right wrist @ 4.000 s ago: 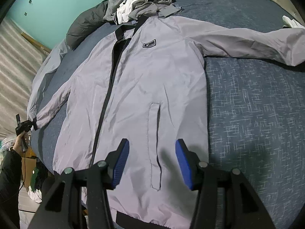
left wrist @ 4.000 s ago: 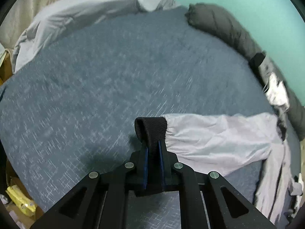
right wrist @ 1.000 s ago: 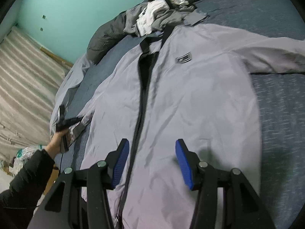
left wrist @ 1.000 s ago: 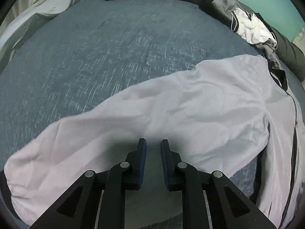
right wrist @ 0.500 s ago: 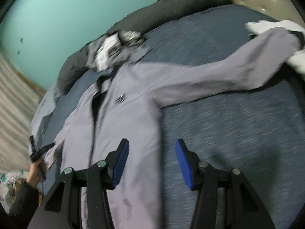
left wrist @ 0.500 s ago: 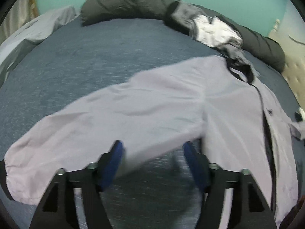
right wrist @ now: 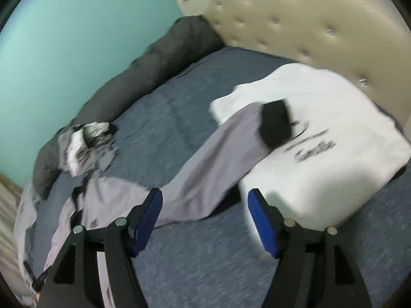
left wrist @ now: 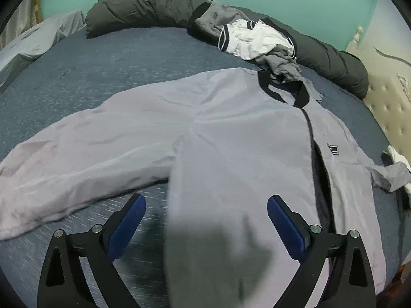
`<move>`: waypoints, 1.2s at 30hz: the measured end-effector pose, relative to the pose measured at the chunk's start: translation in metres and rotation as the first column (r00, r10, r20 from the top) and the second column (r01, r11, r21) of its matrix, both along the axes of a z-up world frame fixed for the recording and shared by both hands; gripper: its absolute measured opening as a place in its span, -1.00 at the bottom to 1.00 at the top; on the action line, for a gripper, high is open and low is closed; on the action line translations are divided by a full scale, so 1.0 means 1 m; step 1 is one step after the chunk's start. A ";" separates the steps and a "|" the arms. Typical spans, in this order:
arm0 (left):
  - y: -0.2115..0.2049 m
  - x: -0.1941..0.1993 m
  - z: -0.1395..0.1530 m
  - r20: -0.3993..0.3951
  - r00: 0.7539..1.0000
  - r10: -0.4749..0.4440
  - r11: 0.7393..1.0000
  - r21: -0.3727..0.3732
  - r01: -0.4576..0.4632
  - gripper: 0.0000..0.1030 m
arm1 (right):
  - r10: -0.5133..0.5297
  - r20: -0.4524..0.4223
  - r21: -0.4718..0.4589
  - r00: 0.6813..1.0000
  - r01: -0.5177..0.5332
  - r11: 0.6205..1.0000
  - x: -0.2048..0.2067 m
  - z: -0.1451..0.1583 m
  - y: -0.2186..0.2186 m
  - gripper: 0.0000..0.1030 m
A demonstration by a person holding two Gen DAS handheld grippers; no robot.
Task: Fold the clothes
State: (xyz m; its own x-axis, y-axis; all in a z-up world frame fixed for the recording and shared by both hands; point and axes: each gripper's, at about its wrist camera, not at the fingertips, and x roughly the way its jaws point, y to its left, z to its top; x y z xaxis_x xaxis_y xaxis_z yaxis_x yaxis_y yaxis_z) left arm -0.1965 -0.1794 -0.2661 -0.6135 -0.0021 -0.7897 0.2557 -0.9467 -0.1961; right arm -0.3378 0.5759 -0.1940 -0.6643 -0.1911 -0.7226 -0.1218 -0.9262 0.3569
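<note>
The left claw [left wrist: 205, 220] hangs with its blue-padded fingers spread wide and holds nothing; directly beneath and ahead of it lies the light grey nylon zip jacket with black collar and cuffs [left wrist: 244, 154], front side up, flat on the dark blue speckled bed cover [left wrist: 102, 64]. The jacket's long axis runs away from this claw, hem nearest and collar farthest, the black zip line just right of the claw's centre. One sleeve [left wrist: 84, 151] stretches out to the claw's left, roughly square to the body, probably laid so to make a clean fold inward possible. The right claw [right wrist: 205, 218] is likewise spread and empty, poised over bare bed cover; ahead of it the jacket's other sleeve [right wrist: 218, 164] runs away and to the right, its black cuff [right wrist: 276, 123] resting on a white folded garment with dark lettering [right wrist: 321, 138], which sits beyond the claw's right finger. Spread flat with both sleeves out, the jacket looks laid ready for folding. Farther off a crumpled grey-and-white heap of clothes [left wrist: 257, 38] lies just past the collar, against a long dark grey rolled duvet [left wrist: 143, 7].
</note>
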 end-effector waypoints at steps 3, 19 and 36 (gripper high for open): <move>0.011 0.001 -0.003 -0.019 1.000 0.025 0.999 0.027 -0.024 0.94 | -0.029 0.006 0.005 1.000 0.029 1.000 -0.016 0.002 0.012 0.36; 0.030 0.008 -0.022 -0.049 0.997 0.064 0.998 -0.006 -0.064 0.99 | -0.125 0.091 0.023 0.988 0.124 0.992 -0.064 -0.023 0.048 0.34; 0.029 0.011 -0.018 -0.067 0.996 0.061 0.998 0.006 -0.061 0.99 | -0.063 -0.038 0.031 0.997 0.065 0.997 -0.010 0.028 0.058 -0.84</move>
State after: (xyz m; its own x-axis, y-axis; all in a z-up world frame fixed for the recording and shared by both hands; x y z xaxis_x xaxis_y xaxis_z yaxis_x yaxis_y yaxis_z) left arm -0.1852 -0.1499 -0.2838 -0.6640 -0.0382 -0.7468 0.2992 -0.9288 -0.2186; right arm -0.3478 0.6338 -0.1664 -0.7007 -0.1244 -0.7025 -0.1685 -0.9280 0.3324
